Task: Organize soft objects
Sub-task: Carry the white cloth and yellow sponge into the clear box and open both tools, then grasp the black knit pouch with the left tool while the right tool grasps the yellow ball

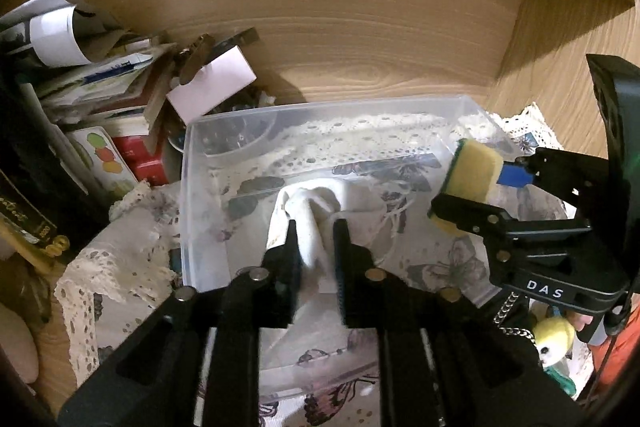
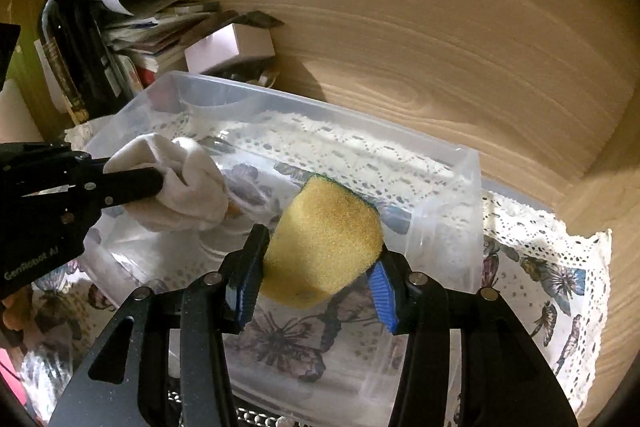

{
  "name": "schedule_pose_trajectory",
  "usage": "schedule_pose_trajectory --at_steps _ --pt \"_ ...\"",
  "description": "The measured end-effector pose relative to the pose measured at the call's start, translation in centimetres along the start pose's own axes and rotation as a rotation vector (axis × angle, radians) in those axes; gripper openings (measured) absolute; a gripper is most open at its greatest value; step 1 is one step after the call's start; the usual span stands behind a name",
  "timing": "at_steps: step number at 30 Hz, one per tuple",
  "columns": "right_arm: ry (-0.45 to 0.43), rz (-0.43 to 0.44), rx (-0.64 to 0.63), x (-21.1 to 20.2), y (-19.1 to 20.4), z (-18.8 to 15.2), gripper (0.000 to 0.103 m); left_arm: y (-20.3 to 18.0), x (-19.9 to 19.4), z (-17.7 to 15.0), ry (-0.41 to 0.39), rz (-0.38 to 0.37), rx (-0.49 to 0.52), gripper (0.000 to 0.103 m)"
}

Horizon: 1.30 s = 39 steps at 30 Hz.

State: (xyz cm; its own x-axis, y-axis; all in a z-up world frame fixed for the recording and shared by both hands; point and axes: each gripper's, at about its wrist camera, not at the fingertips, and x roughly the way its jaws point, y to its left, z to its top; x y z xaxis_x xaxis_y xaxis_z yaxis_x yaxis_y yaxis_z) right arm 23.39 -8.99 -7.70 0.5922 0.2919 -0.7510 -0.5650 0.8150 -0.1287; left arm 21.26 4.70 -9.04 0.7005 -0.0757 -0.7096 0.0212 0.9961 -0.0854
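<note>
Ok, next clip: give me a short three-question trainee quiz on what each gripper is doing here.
1. Multiple choice: what does the right gripper hold? A) a white cloth B) a yellow sponge with a green scouring side C) a wine bottle
2. True or false: the left gripper is shut on the white cloth over the clear plastic bin.
3. Fill in: the bin stands on a lace-edged cloth printed with ______.

Key: 1) B, the yellow sponge. 2) True. 3) Butterflies, on the lace-edged cloth.
</note>
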Motion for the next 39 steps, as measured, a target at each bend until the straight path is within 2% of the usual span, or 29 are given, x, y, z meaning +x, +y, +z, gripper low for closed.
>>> schedule_pose_trajectory --at_steps 3,4,6,8,10,15,17,22,27,32,39 --pt "-0.011 -0.005 -0.002 -0.4 0.0 -0.1 0.065 -0.2 -0.8 -0.2 -0.026 0.005 -0.007 0.038" --pt "-0.02 -0.004 0.002 -0.4 0.0 0.1 0.066 -0.2 -1.4 -0.1 -0.038 0.007 -0.01 0.041" --pt "-0.049 -0.007 0.011 -1.2 -0.2 0.1 0.066 -0.2 -2.2 0.0 -0.057 0.01 -0.016 0.052" --pt "-0.078 -0.015 0.018 -2.1 -0.4 0.2 0.068 -0.2 -3.2 0.1 -0.085 0.015 -0.021 0.059" --pt "-0.105 -0.019 0.026 -3.0 -0.4 0.4 0.074 -0.5 -4.4 0.2 -0.114 0.021 -0.013 0.064" --pt "-0.201 -0.042 0.035 -6.9 -0.6 0.1 0.075 -1.7 -7.8 0.1 -0.204 0.029 0.013 0.094" --pt "-0.244 -0.05 0.033 -8.6 -0.5 -0.3 0.076 -2.2 -9.3 -0.2 -0.24 0.027 0.018 0.1" --pt "-0.319 -0.065 0.037 -12.0 -0.3 -2.1 0.082 -3.7 -11.2 -1.4 -0.263 0.004 0.045 0.103" --pt "-0.338 -0.094 0.041 -13.8 0.1 -4.9 0.083 -5.2 -10.2 -3.2 -0.217 -0.023 0.066 0.103" --pt "-0.287 -0.103 0.08 -13.4 0.1 -8.1 0.083 -6.2 -7.9 -5.2 -0.09 -0.082 0.056 0.103" --pt "-0.18 -0.069 0.143 -11.7 -0.2 -11.9 0.082 -7.7 -6.0 -7.7 -0.003 -0.122 0.086 0.103"
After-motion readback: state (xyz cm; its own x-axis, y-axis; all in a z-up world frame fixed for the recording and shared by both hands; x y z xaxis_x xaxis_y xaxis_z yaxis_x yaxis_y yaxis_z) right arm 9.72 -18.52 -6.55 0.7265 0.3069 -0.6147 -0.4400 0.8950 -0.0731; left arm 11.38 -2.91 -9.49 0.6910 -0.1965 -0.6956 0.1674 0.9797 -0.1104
